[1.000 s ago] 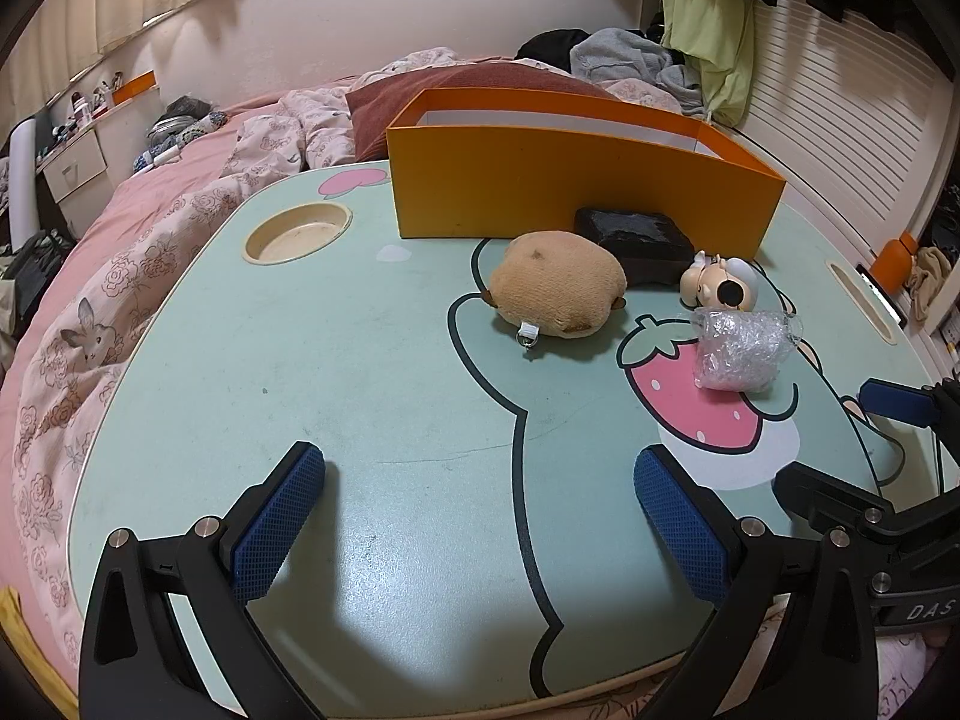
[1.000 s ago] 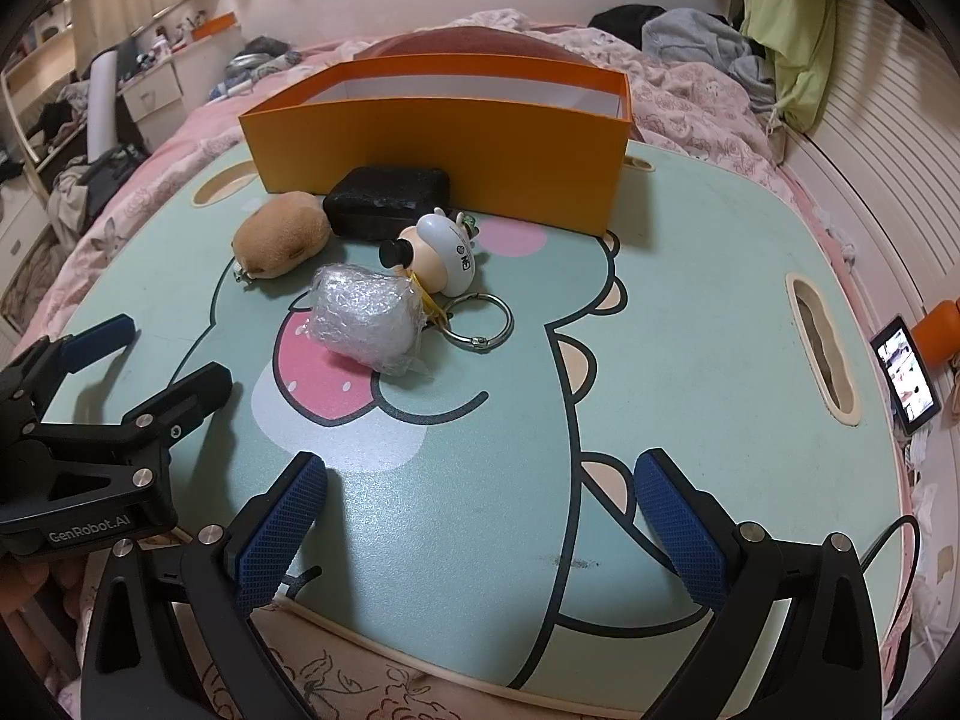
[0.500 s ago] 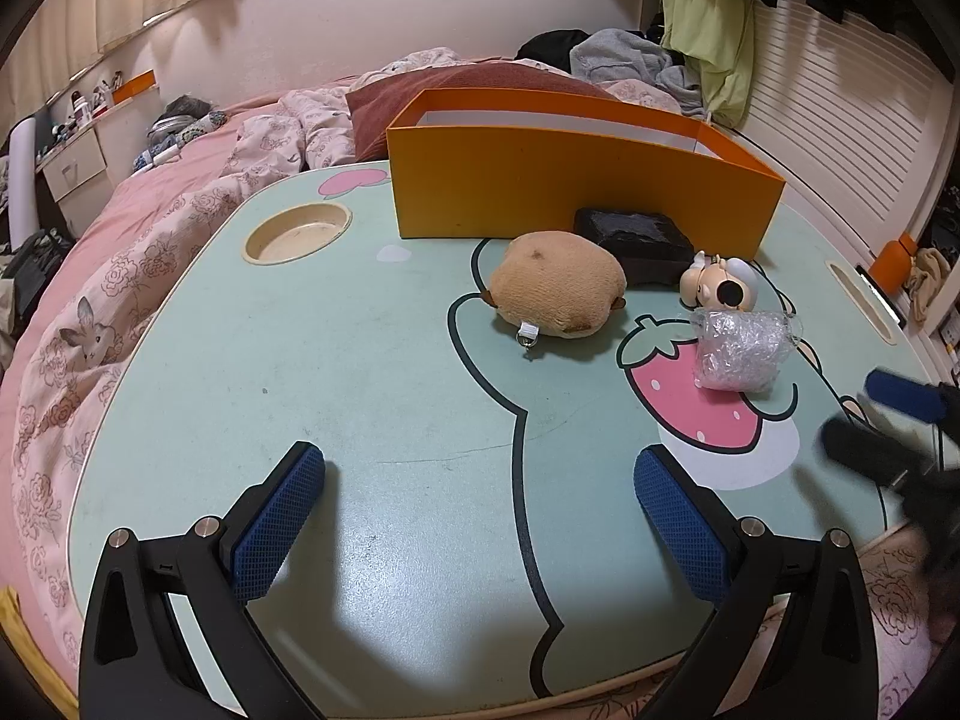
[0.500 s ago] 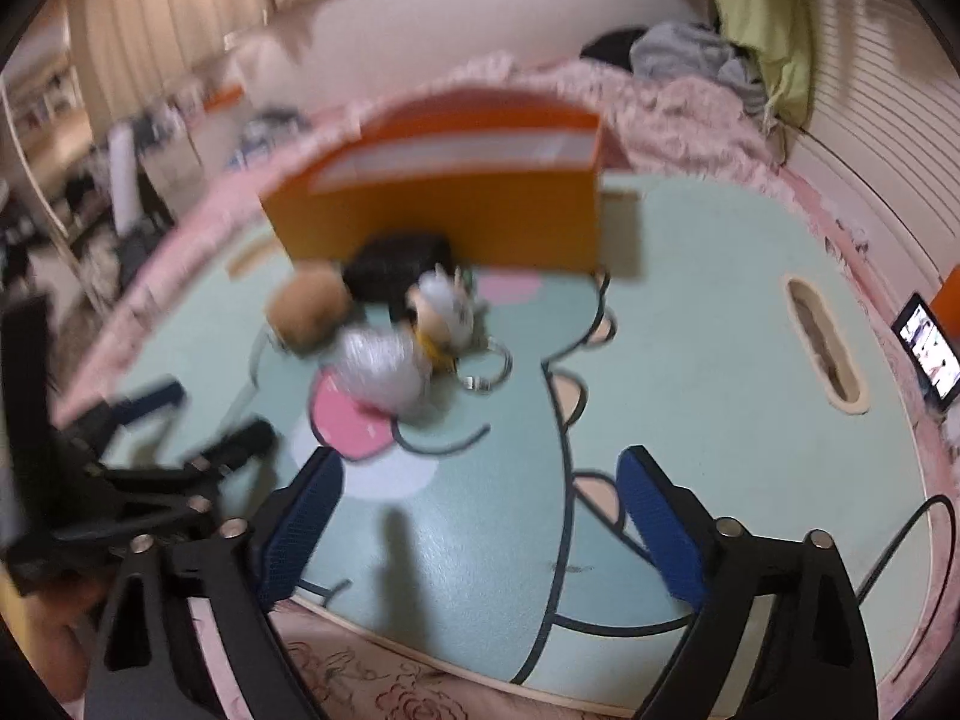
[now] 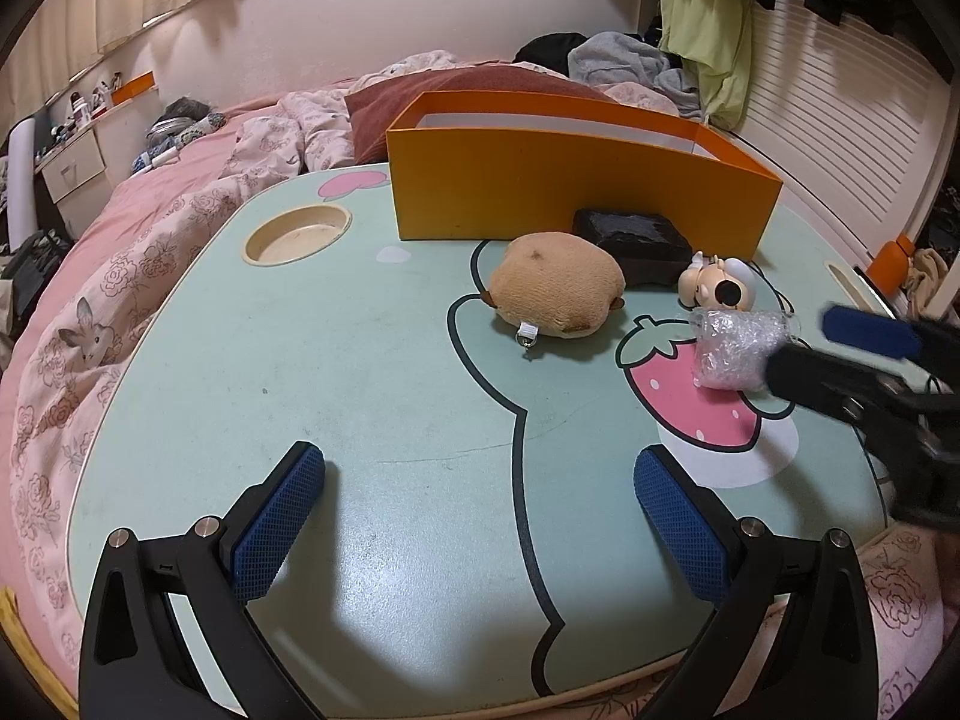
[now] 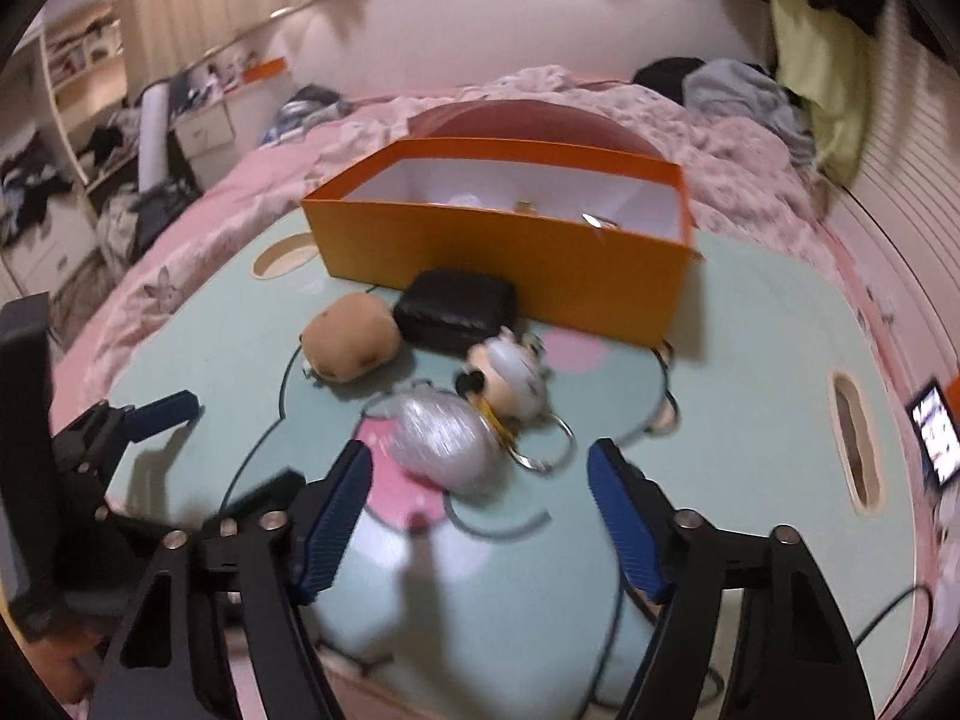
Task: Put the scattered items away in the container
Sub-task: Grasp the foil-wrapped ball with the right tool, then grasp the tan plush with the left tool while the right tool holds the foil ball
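An orange box [image 5: 576, 192] [image 6: 498, 252] stands at the back of the green table [image 5: 360, 360]. In front of it lie a tan plush [image 5: 555, 285] [image 6: 351, 345], a black pouch [image 5: 630, 234] [image 6: 456, 309], a white cartoon keychain figure [image 5: 717, 288] [image 6: 510, 378] and a bubble-wrap bundle [image 5: 729, 348] [image 6: 444, 441]. My left gripper [image 5: 480, 516] is open and empty over the near table edge. My right gripper [image 6: 480, 516] [image 5: 840, 354] is open, raised, just short of the bubble-wrap bundle. Small items show inside the box.
A round cup recess [image 5: 297, 234] sits at the table's back left and a slot [image 6: 855, 450] at its right side. Pink bedding [image 5: 120, 252] surrounds the table. A lit phone [image 6: 933, 438] lies at the far right. Clothes hang at the back right.
My right gripper has risen and moved forward toward the bubble-wrap bundle, and its view is blurred. My left gripper has stayed still.
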Demonstrator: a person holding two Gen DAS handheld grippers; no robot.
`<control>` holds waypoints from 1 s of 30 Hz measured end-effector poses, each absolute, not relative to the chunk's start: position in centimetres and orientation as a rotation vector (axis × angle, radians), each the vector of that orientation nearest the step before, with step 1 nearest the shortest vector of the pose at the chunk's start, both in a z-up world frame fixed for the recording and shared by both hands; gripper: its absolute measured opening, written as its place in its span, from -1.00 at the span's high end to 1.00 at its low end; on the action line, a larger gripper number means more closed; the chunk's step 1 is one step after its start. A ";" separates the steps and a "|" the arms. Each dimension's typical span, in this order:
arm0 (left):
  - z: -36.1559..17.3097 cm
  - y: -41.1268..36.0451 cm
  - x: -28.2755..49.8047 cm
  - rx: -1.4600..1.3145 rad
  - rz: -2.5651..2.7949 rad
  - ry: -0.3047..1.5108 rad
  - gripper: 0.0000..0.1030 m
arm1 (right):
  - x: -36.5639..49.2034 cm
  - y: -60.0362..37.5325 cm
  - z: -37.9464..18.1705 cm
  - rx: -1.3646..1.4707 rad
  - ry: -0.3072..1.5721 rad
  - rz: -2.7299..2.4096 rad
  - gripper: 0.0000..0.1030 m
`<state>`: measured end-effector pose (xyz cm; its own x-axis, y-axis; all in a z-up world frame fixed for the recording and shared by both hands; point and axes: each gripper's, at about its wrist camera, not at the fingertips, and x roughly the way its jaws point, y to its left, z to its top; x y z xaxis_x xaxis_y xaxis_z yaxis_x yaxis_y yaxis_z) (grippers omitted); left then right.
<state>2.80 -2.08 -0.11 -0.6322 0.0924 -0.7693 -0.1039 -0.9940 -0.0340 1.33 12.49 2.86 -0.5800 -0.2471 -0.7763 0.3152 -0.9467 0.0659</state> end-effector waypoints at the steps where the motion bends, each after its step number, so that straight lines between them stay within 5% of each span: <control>1: -0.1 -2.1 2.8 -1.292 2.744 0.020 -0.99 | 0.5 11.9 2.3 1.272 0.131 -2.507 -0.17; 2: -0.1 -2.1 2.8 -1.292 2.744 0.020 -0.99 | 0.1 11.6 1.8 1.305 0.132 -2.482 0.22; 3: -0.1 -2.1 2.8 -1.293 2.744 0.020 -0.99 | -0.3 11.6 1.3 1.335 0.116 -2.452 0.40; 17: -0.1 -2.4 3.0 -1.273 2.745 -0.029 -0.99 | 5.3 20.7 3.8 1.055 -0.402 -2.580 0.40; 21: 0.6 -3.0 2.7 -1.236 2.706 -0.094 -0.99 | 5.4 21.1 4.2 1.035 -0.425 -2.584 0.40; 30: 3.1 0.2 -2.3 -1.165 2.700 0.199 -0.99 | 5.8 21.3 3.8 1.028 -0.429 -2.574 0.40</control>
<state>-2.25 0.24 3.14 -0.6716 0.1239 -0.7305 -0.2297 -0.9722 0.0464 5.75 21.28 3.78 -0.6828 -0.4121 -0.6033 0.1939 -0.8984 0.3941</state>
